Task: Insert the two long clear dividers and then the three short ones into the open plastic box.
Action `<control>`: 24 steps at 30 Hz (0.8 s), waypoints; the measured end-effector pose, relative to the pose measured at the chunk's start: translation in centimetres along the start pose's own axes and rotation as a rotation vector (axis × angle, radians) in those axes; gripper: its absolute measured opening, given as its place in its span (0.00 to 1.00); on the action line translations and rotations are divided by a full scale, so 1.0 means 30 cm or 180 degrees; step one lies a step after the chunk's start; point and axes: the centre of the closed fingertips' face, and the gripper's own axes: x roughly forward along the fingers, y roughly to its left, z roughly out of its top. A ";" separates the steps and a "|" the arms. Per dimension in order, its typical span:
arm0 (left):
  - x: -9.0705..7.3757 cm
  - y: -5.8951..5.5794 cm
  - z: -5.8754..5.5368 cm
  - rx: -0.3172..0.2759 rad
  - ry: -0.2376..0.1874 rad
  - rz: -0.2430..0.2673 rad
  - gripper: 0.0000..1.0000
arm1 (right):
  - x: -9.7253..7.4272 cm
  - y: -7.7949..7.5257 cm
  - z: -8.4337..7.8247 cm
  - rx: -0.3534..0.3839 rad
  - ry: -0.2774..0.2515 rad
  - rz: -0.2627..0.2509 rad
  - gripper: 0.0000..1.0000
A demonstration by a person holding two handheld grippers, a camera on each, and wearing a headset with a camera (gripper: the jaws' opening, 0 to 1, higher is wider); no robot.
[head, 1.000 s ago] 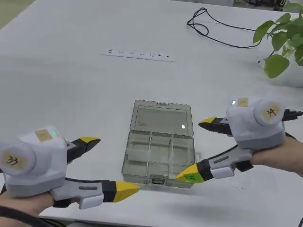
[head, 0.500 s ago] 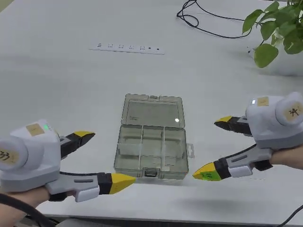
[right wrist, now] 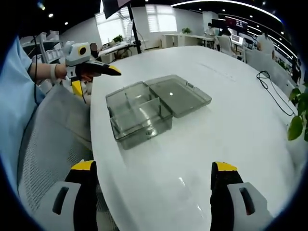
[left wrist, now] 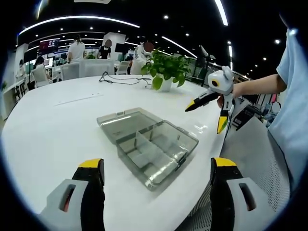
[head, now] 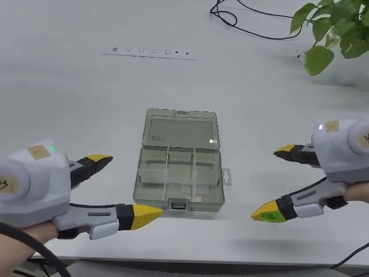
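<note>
The smoky clear plastic box (head: 179, 183) sat open near the front edge of the white bench (head: 69, 104), about midway along it, its hinged lid (head: 180, 130) lying flat on the far side. Thin clear dividers (head: 168, 167) stood upright inside the tray and split it into compartments; how many there were could not be made out. The compartments held nothing. A small clear piece (head: 226, 177) lay just beside the box's right wall. A small label on the lid was too blurred to read.

The left claw (head: 132, 184) hovered off the box's left side and the right claw (head: 265, 183) off its right, both near the front edge, both with yellow-tipped jaws spread wide and holding nothing. A green sticker (head: 268, 217) on the right claw's nearer jaw was unreadable.

Nothing stood between the claws and the box. Well behind it lay a white power strip (head: 149, 52); a black cable (head: 230, 14) looped near the far edge, and a green leafy plant (head: 331, 29) stood at the far right corner.
</note>
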 end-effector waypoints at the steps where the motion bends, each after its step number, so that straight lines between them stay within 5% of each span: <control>1: -0.002 0.000 0.001 -0.0004 -0.0007 0.0002 0.93 | 0.000 0.000 -0.006 -0.0015 0.0034 0.0009 0.98; 9: -0.011 0.000 -0.006 -0.0016 -0.0001 0.0020 0.93 | 0.000 -0.006 -0.058 -0.0196 0.0292 0.0085 0.94; 15: -0.016 0.000 -0.007 -0.0025 -0.0008 0.0033 0.93 | 0.000 -0.018 -0.118 -0.0370 0.0617 0.0192 0.73; 24: -0.020 0.004 -0.011 -0.0039 -0.0008 0.0039 0.93 | 0.008 -0.055 -0.172 -0.0745 0.1014 0.0268 0.58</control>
